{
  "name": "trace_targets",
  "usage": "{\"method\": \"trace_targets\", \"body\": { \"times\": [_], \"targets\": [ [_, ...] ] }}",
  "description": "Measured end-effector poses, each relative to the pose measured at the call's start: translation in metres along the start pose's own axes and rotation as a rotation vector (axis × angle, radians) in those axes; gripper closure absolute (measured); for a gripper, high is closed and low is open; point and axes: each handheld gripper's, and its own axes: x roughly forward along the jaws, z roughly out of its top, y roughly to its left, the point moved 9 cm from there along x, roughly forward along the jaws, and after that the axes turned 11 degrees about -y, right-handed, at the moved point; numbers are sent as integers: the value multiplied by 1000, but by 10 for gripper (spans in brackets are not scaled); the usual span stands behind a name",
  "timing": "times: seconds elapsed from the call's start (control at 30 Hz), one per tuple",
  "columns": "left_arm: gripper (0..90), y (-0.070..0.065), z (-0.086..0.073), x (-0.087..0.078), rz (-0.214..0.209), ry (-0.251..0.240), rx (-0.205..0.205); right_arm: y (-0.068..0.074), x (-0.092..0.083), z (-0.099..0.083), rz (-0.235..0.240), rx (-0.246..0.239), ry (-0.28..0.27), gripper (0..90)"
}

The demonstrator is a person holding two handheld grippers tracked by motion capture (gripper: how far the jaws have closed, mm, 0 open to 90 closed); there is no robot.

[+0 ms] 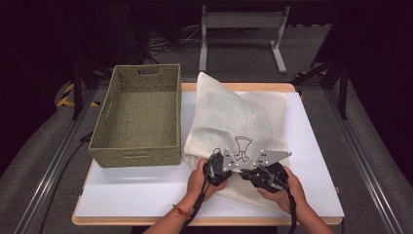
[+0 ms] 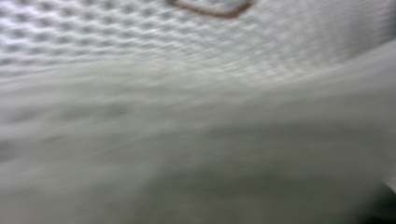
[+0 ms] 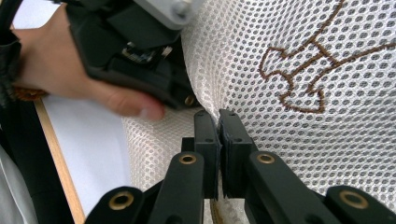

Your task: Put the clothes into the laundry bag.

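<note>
With both tongs [image 1: 243, 165] pinched shut on the mesh bag [image 1: 234, 122] beside the basket [image 1: 139, 117], I risk tearing it.

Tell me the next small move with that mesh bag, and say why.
Probably lift the bag's near edge with both grippers together. The right gripper is shut on the white mesh bag, the left gripper sits beside it at the same edge, and the woven basket stands open just left of the bag.
</note>
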Motion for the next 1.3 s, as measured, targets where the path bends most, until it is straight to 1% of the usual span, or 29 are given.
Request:
{"method": "trace_targets", "body": {
  "times": [0.07,0.13,0.17,0.2,0.23,0.27,0.3,0.33,0.4,0.43,0.47,0.57,0.6,0.63,0.7,0.77,0.83,0.9,0.93,0.97,1.0,1.03,1.1,1.13,1.17,1.2,1.23,1.27,1.3],
  "targets": [
    [888,15,-1,-2,55,-21,-14,0,-1,0,2,5,0,871],
    [888,24,-1,-4,79,-41,-51,0,-1,-1,4,9,2,871],
    [888,30,-2,-5,118,-40,-23,0,-1,-1,5,10,3,872],
    [888,36,-3,-6,150,-45,-13,0,-1,-2,8,13,6,872],
    [888,40,-3,-8,160,-56,-59,0,-1,-3,10,16,11,873],
    [889,47,-3,-10,186,-65,-68,0,-1,-4,12,11,16,874],
    [888,47,-3,-10,186,-65,-68,0,-1,-4,12,11,16,874],
    [888,54,-5,-12,215,-62,-79,-1,-1,-5,9,14,19,874],
    [889,62,-7,-14,230,-76,-129,-2,0,-8,13,21,31,875],
    [888,65,-8,-16,257,-72,-122,-2,1,-9,14,26,34,875],
    [889,65,-9,-16,256,-72,-125,-1,2,-11,20,27,44,876],
    [888,65,-9,-16,274,-70,-107,2,5,-13,21,17,64,875],
    [883,64,-8,-16,261,-75,-104,2,6,-14,20,12,72,872],
    [858,60,-7,-17,216,-99,-104,2,7,-15,18,12,76,869],
    [760,54,-5,-20,159,-130,-108,1,7,-16,22,12,73,864],
    [677,50,-6,-22,130,-121,-98,1,8,-15,21,14,68,862],
    [657,48,-7,-24,117,-120,-102,1,9,-14,19,10,66,858],
    [614,47,-8,-26,98,-121,-115,3,9,-12,17,2,60,855],
    [592,45,-9,-28,90,-121,-108,3,8,-11,18,-5,56,854],
    [556,43,-10,-30,78,-123,-99,4,8,-10,15,-6,48,853],
    [504,43,-10,-30,78,-123,-99,4,7,-9,19,-4,43,853],
    [456,38,-12,-35,48,-127,-103,4,7,-8,21,-4,39,852],
    [432,33,-12,-40,16,-143,-101,4,6,-8,24,-3,38,852],
    [422,32,-12,-41,15,-146,-99,4,6,-7,24,-4,34,853],
    [435,32,-12,-41,15,-146,-99,4,6,-7,24,-4,34,853],
    [435,29,-13,-44,-12,-151,-106,4,6,-7,25,-6,32,854],
    [443,28,-14,-46,-25,-148,-103,5,5,-6,26,-4,31,854],
    [474,26,-16,-47,-35,-141,-97,6,5,-5,27,-6,29,854],
    [553,24,-17,-48,-57,-137,-82,8,5,-4,37,-7,24,855]
  ]
}}
